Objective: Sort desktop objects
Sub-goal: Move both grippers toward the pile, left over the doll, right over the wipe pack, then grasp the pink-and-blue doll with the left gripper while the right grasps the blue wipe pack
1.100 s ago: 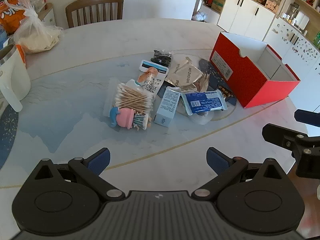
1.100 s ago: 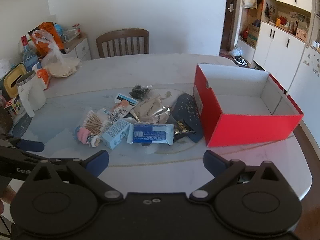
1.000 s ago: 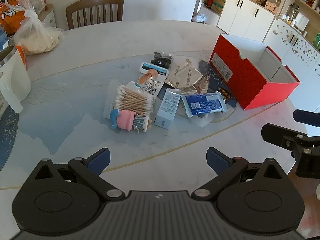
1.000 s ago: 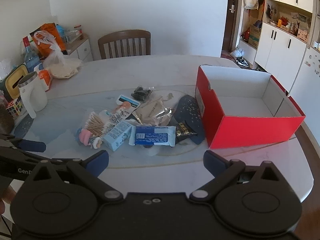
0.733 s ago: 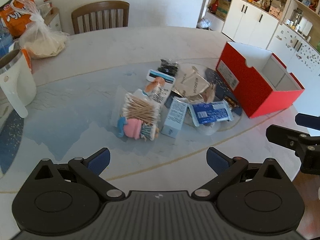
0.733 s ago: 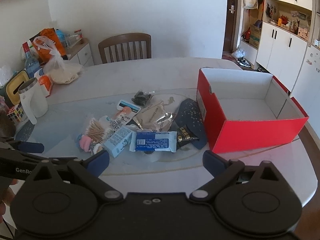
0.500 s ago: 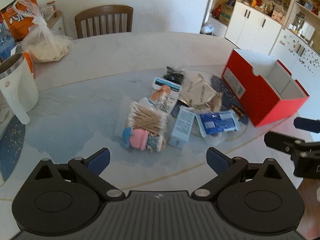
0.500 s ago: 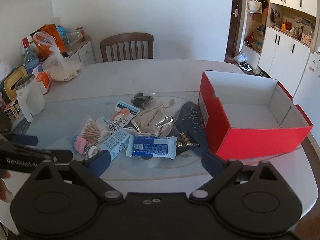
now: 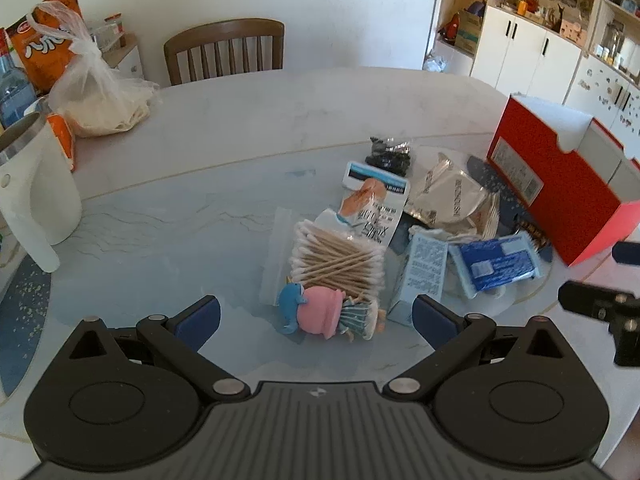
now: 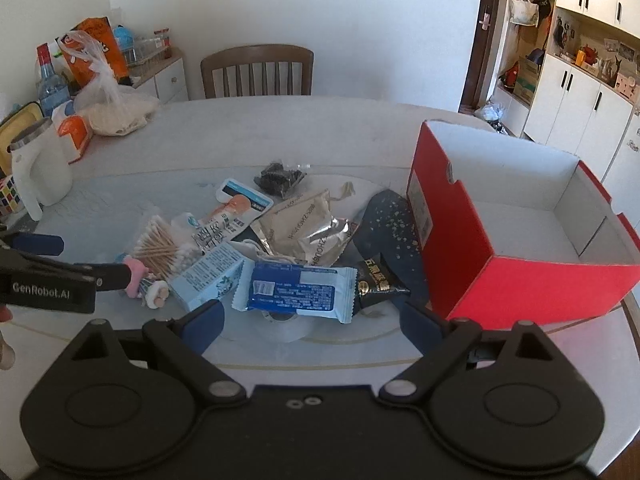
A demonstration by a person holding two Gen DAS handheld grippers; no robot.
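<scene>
A heap of small items lies mid-table: a pink and blue toy (image 9: 320, 314), a bag of cotton swabs (image 9: 336, 260), a light blue carton (image 9: 420, 280), a blue wrapped packet (image 10: 294, 290), a black snack bar (image 10: 378, 282) and silver foil pouches (image 10: 308, 232). An open red box (image 10: 516, 280) stands to the right of the heap. My left gripper (image 9: 316, 316) is open, its fingers just short of the toy. My right gripper (image 10: 310, 326) is open too, close above the blue packet. The left gripper's black arm (image 10: 60, 276) shows at the left of the right wrist view.
A white jug (image 9: 32, 200), a plastic bag of food (image 9: 104, 104) and an orange snack bag (image 9: 44, 52) stand at the table's far left. A wooden chair (image 9: 224, 50) is behind the table. White cupboards (image 9: 540, 48) line the right wall.
Both grippers have moved forward toward the heap, so the items look larger and nearer. The left gripper now reaches the toy, and both grippers stayed open.
</scene>
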